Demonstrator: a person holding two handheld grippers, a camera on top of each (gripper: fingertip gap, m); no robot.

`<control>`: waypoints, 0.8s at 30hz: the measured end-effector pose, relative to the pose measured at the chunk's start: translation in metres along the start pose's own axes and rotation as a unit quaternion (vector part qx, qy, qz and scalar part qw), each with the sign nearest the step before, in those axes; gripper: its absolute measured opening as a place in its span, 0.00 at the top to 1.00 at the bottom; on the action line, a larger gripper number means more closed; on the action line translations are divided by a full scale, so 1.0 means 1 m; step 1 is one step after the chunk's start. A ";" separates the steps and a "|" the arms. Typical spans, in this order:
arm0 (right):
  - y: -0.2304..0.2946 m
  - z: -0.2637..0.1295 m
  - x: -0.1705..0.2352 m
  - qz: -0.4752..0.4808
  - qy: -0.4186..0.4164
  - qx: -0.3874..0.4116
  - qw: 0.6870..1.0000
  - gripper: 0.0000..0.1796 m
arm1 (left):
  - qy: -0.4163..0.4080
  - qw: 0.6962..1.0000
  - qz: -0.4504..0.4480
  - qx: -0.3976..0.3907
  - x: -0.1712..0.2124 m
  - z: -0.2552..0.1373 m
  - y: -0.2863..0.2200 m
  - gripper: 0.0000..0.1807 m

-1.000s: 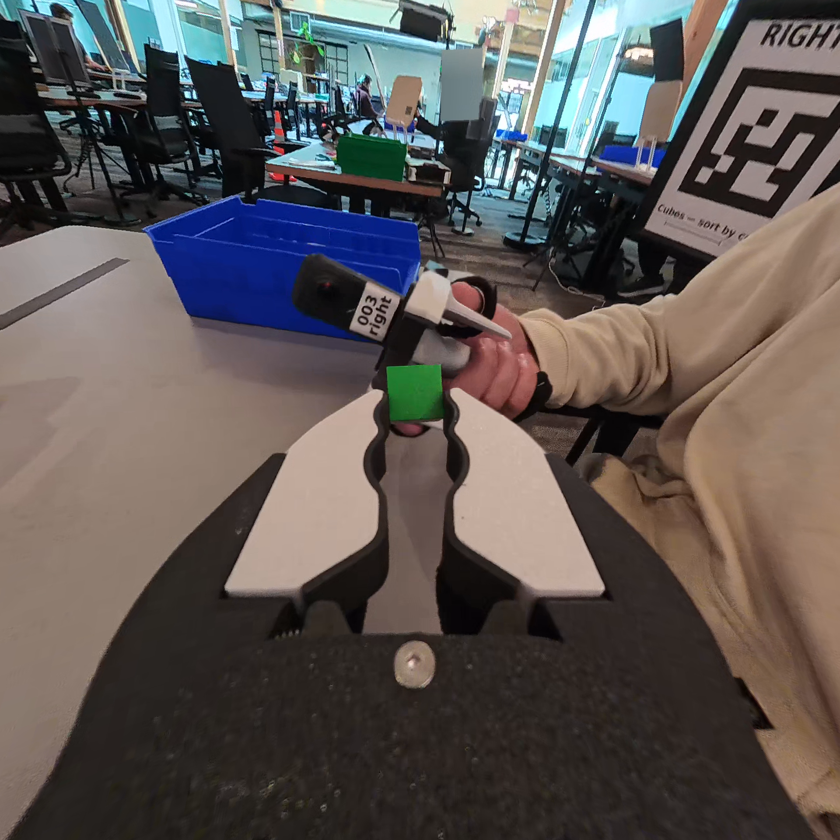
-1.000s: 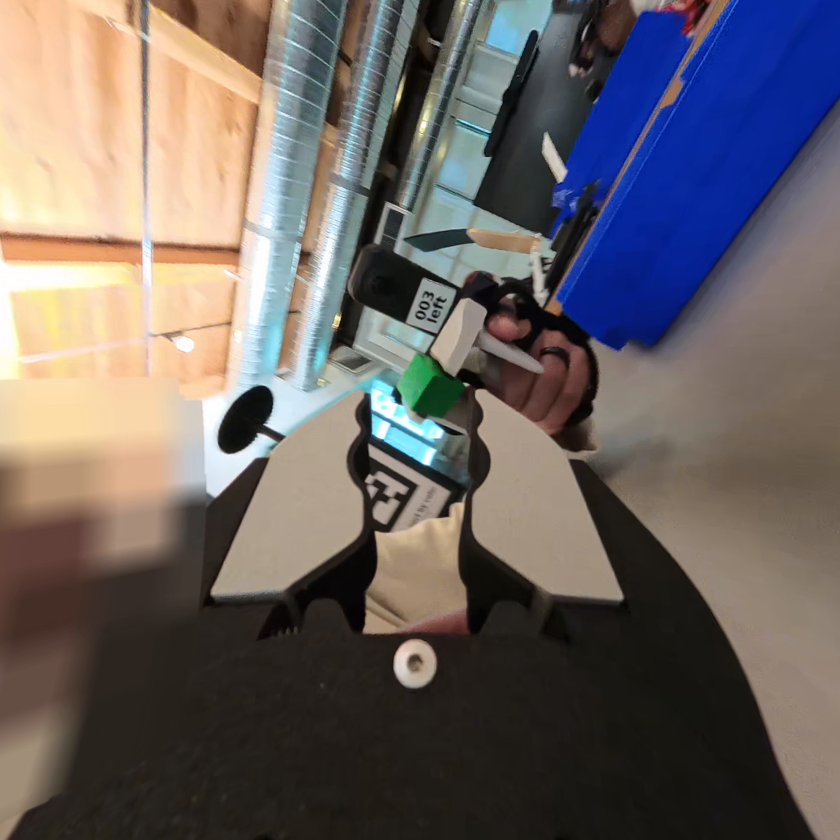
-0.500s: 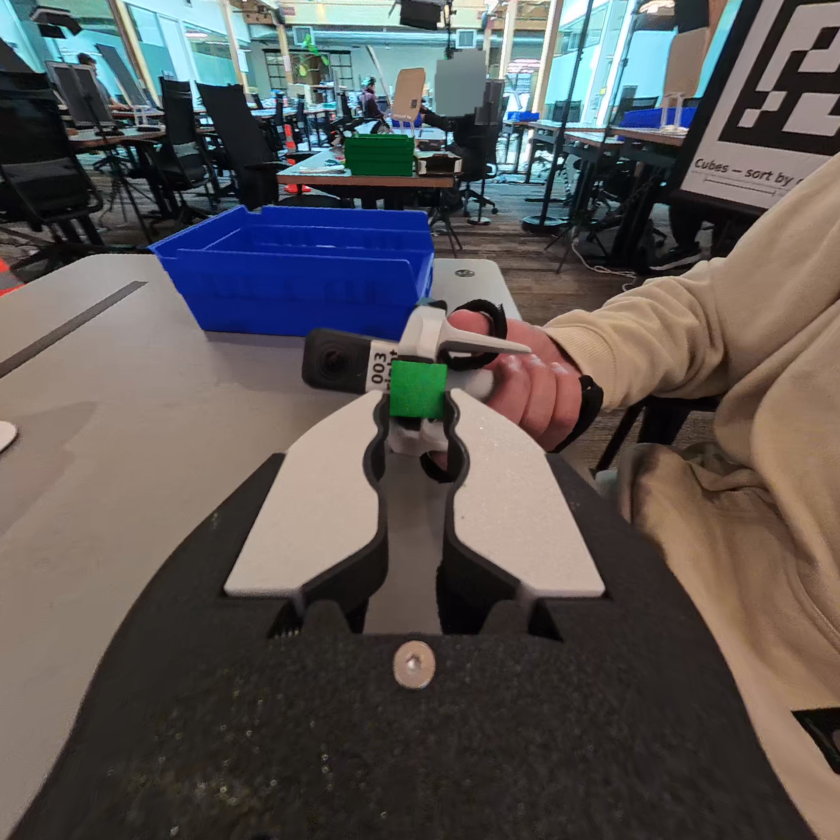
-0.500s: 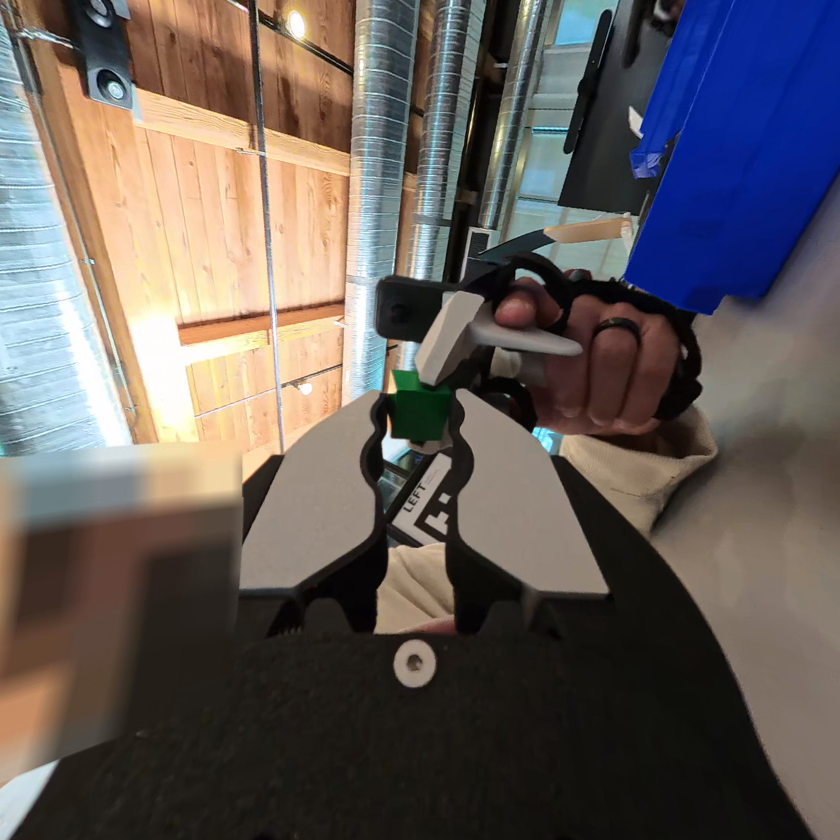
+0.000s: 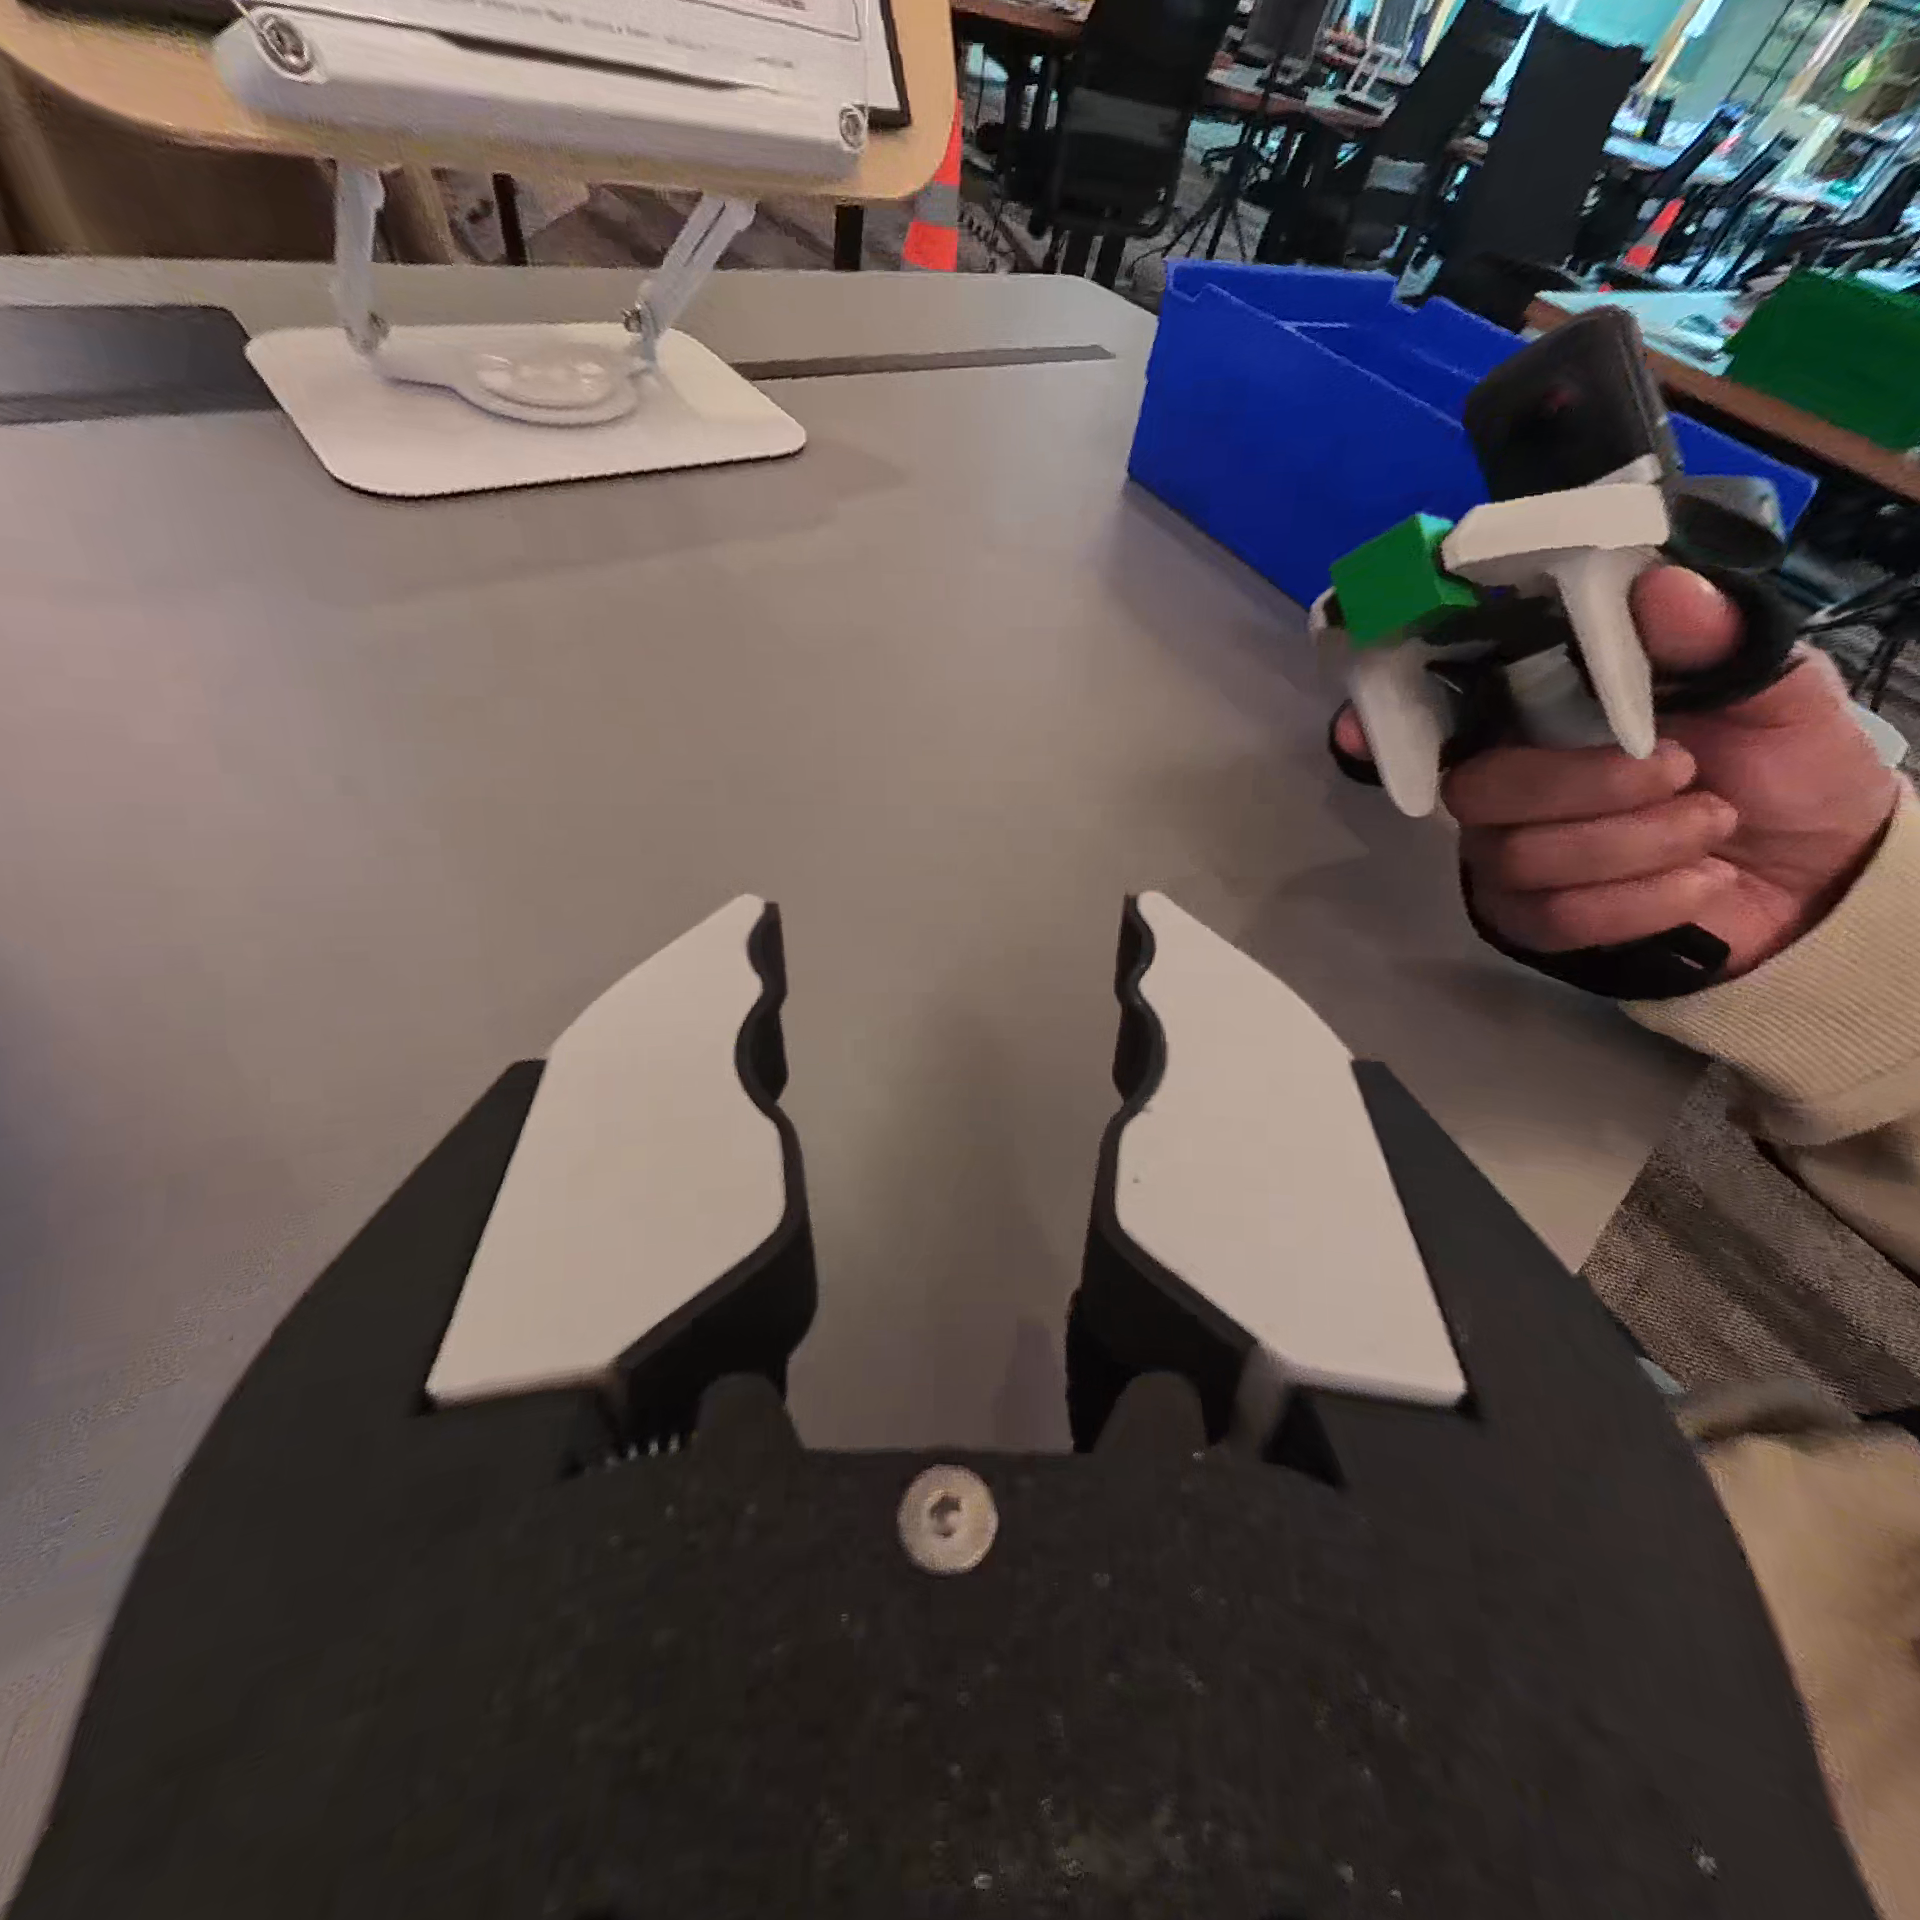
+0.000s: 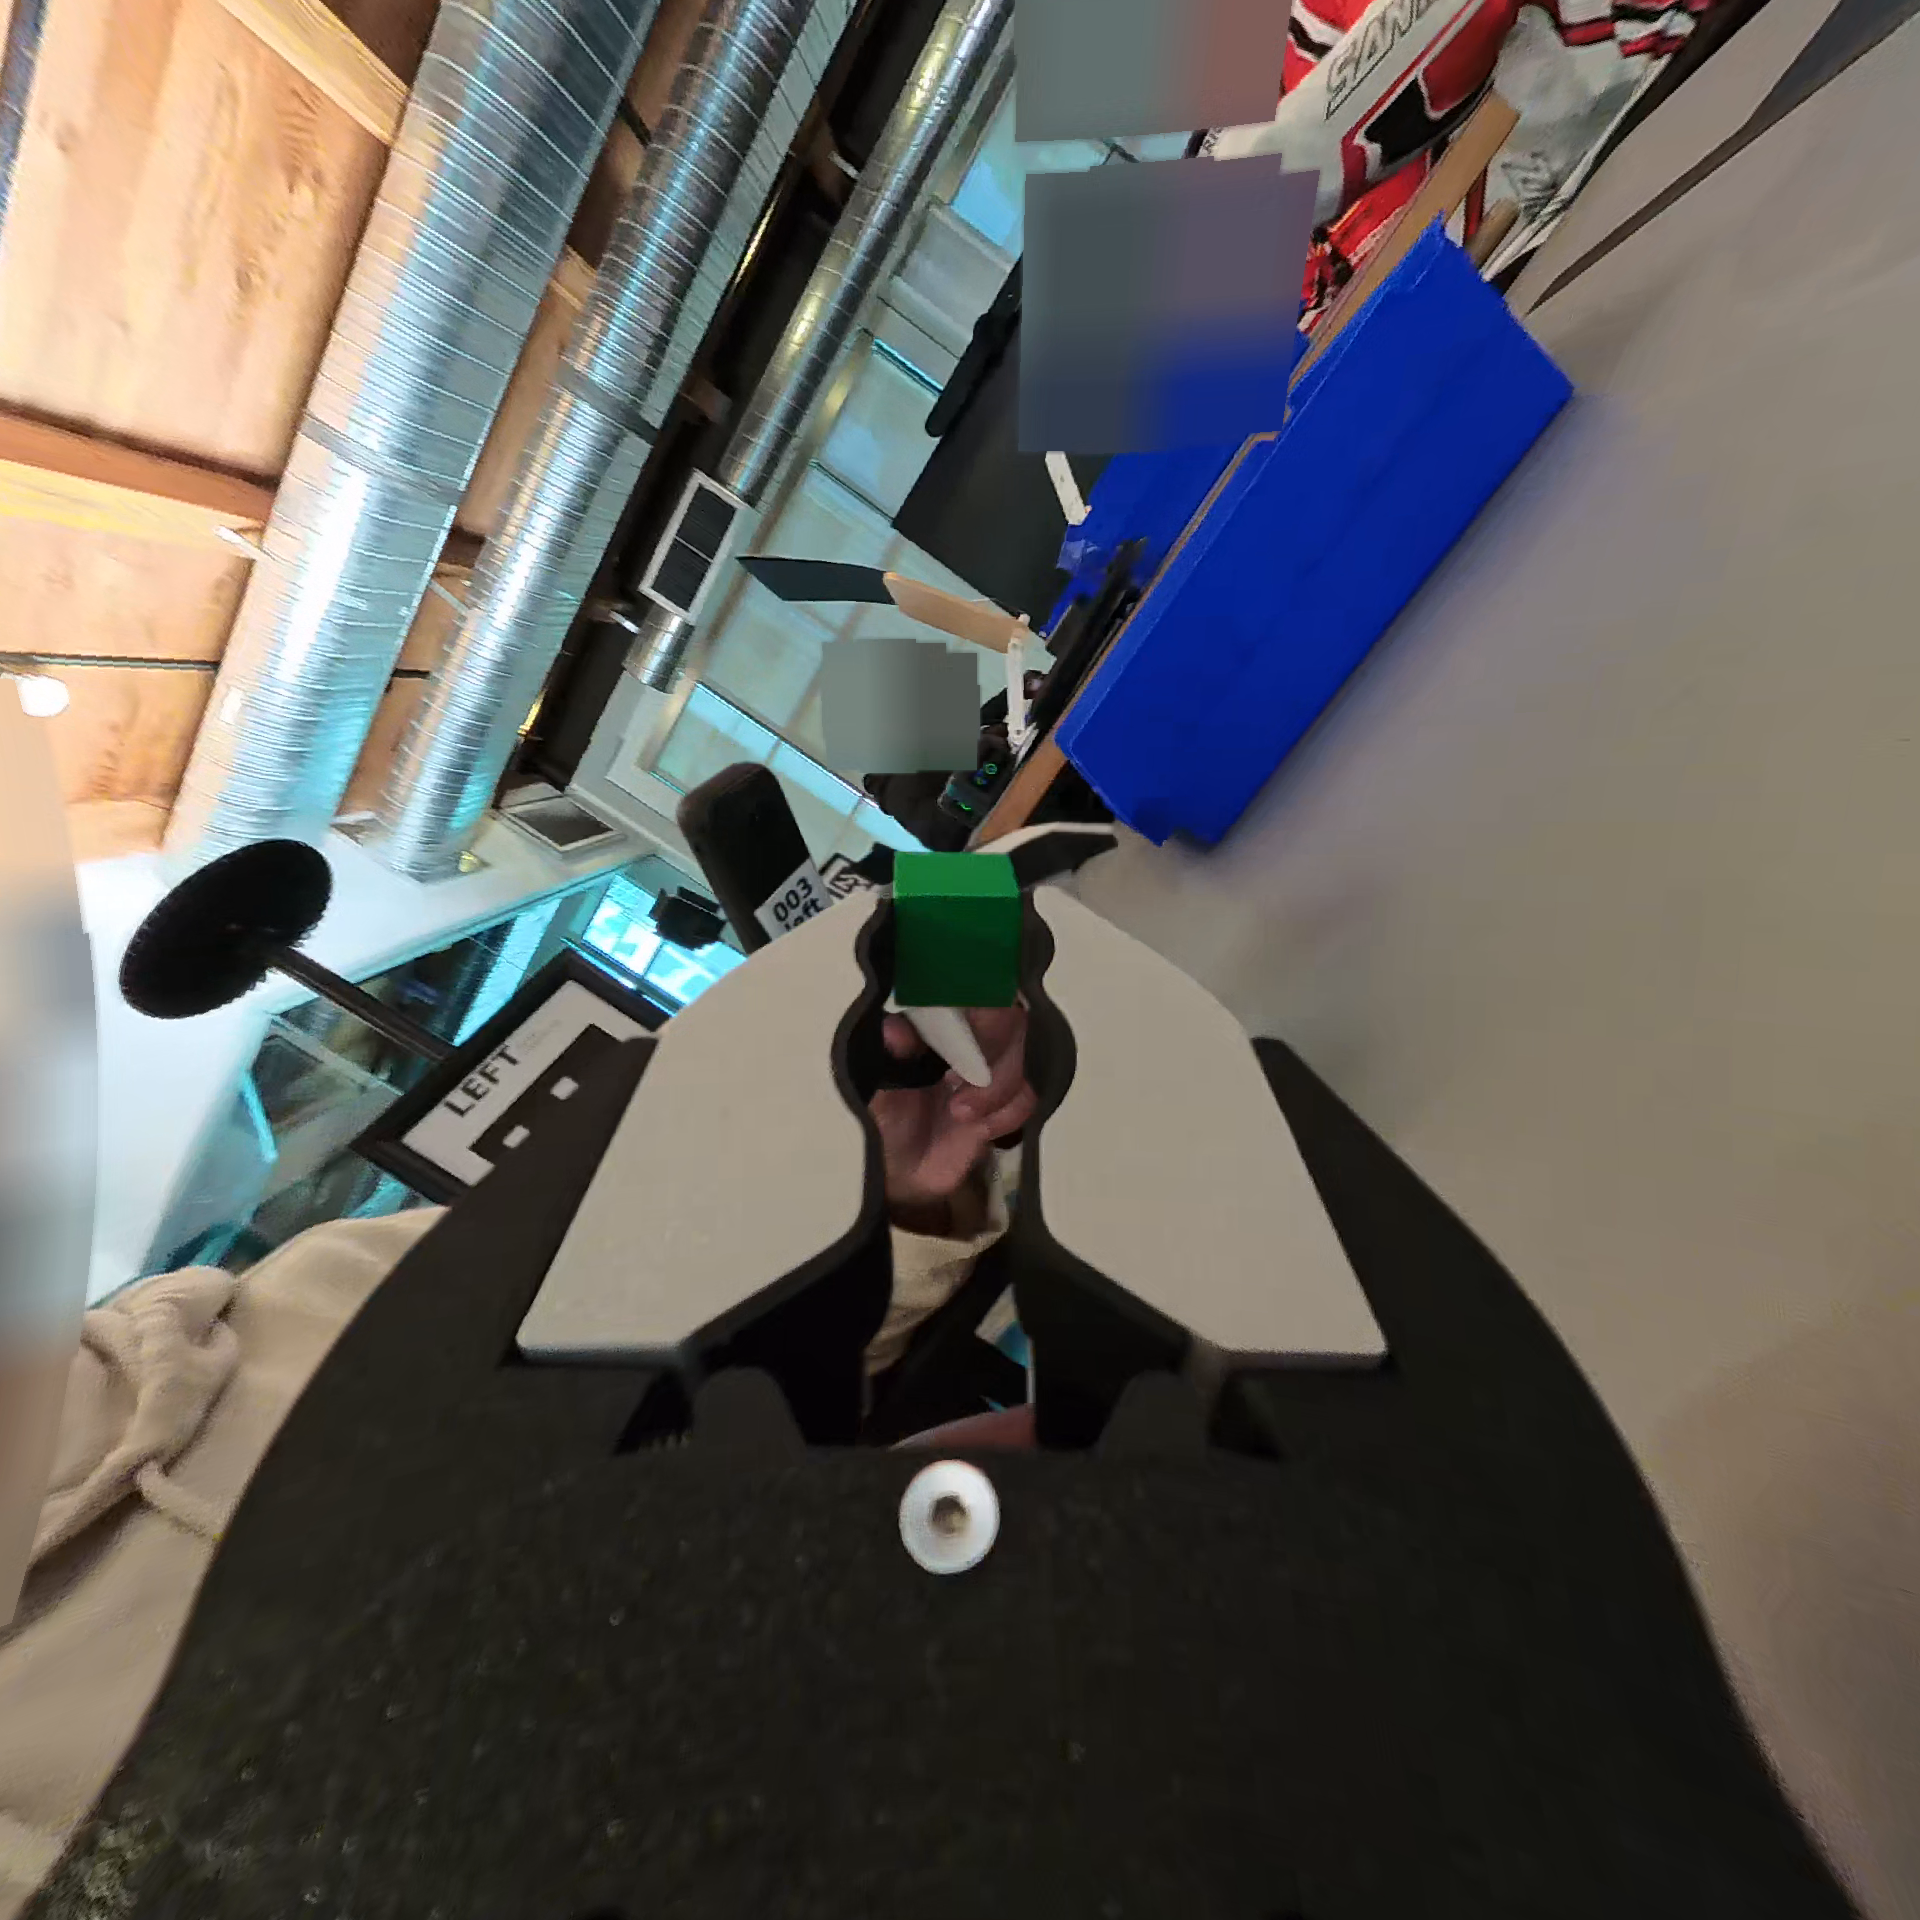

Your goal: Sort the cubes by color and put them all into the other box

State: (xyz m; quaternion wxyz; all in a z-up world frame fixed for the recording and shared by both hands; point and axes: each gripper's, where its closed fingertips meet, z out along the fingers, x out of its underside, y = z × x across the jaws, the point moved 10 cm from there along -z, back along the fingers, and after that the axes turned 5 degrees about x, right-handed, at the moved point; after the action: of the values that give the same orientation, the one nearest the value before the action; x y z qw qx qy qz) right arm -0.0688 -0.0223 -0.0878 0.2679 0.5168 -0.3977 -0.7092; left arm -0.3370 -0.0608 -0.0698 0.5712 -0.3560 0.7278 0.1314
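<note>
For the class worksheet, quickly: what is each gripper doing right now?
Left gripper: jaws open, holding nothing.
Right gripper: jaws shut on the green cube.

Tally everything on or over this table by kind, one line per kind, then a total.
Green cube: 1, clamped in the right gripper
Blue box: 1
Grippers: 2, with the left gripper open and empty
White stand: 1
Total: 5
</note>
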 end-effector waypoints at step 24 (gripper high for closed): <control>-0.052 -0.195 -0.200 -0.175 0.259 0.632 0.709 0.87 | 0.039 0.998 0.010 0.038 0.010 0.015 0.005 0.68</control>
State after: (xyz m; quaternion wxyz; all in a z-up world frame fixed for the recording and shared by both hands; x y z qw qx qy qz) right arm 0.1819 0.1083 -0.0563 -0.1579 0.7889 -0.5706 -0.1647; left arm -0.3305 -0.0517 -0.0849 0.5541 -0.3316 0.7576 0.0956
